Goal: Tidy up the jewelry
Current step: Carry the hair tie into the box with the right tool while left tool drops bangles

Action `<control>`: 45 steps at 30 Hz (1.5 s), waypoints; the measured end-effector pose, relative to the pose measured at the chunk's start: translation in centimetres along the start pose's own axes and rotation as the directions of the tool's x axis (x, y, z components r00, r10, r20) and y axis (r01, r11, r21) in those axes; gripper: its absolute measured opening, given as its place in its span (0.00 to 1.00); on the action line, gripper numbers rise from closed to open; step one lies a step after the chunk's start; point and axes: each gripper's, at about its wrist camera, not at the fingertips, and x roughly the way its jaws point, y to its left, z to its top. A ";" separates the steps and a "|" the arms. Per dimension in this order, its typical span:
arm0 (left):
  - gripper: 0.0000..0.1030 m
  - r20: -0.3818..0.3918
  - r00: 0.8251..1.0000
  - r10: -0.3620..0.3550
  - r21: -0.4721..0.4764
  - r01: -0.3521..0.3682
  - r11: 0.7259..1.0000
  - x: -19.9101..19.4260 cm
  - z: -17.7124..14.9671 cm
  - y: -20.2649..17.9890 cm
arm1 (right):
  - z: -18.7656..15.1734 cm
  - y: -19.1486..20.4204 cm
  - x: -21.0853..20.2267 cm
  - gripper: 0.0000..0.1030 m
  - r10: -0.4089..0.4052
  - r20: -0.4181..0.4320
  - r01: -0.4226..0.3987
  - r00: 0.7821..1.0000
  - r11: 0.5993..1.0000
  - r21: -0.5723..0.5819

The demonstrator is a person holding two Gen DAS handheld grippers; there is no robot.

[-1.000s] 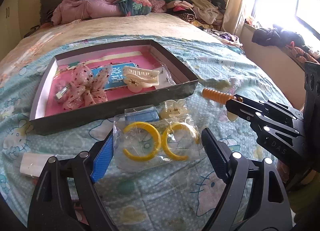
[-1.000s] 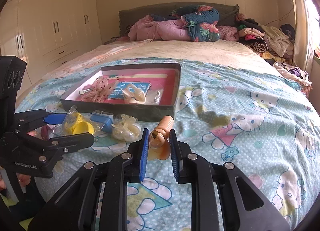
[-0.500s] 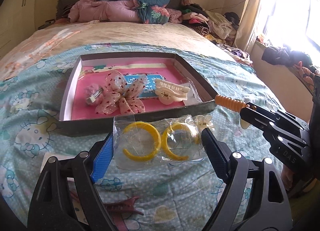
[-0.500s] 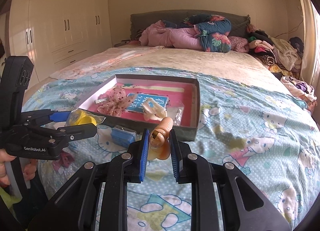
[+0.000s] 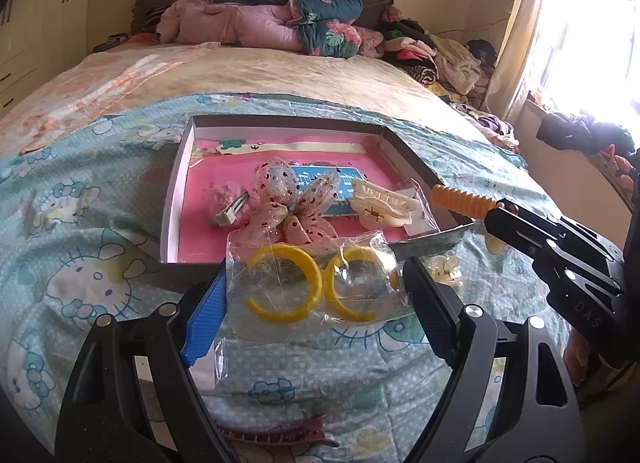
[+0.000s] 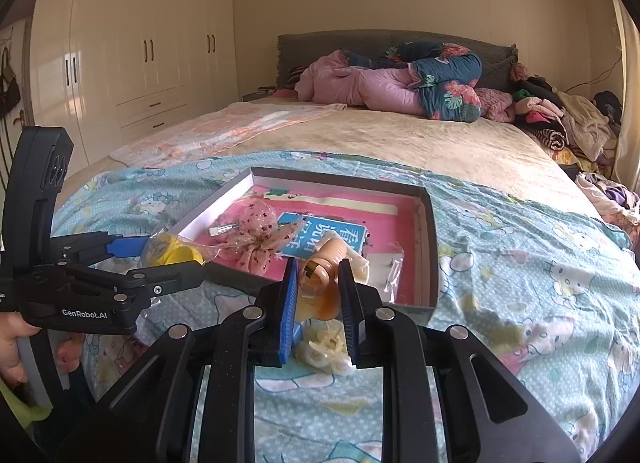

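Note:
My left gripper [image 5: 314, 287] is shut on a clear plastic bag of yellow hoop earrings [image 5: 308, 283], held just above the near rim of the dark box with pink lining [image 5: 176, 199]. It shows in the right wrist view [image 6: 160, 259] with the bag [image 6: 172, 253]. My right gripper [image 6: 318, 287] is shut on an orange hair claw clip [image 6: 322, 275], held over the box's near right corner [image 6: 430, 263]; its ribbed end shows in the left wrist view [image 5: 460, 199]. Inside the box lie a pink spotted bow [image 5: 292, 203], a cream claw clip [image 5: 380, 207] and a blue card [image 5: 340, 183].
On the Hello Kitty blanket lie a cream flower clip [image 5: 442, 267], a dark red claw clip [image 5: 276, 437] and a white packet [image 5: 204, 367]. Heaped bedding [image 6: 400, 79] lies at the headboard, clothes [image 6: 560, 119] at the right, wardrobes [image 6: 132, 55] at the left.
Both grippers have risen off the blanket and moved forward towards the box, each carrying its item. The bag now overlaps the box's near rim; the orange clip is over the box's corner.

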 end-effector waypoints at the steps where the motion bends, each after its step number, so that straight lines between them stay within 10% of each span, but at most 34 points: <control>1: 0.72 0.000 1.000 0.000 0.000 0.000 1.000 0.1 0.2 0.2 | 0.1 0.0 0.2 0.19 0.000 -0.001 0.000 1.000 1.000 -0.002; 45: 0.72 -0.110 0.992 0.063 0.024 -0.061 0.998 9.5 5.7 4.0 | 2.3 -6.9 12.4 0.18 -0.099 -0.115 0.105 0.989 0.993 0.049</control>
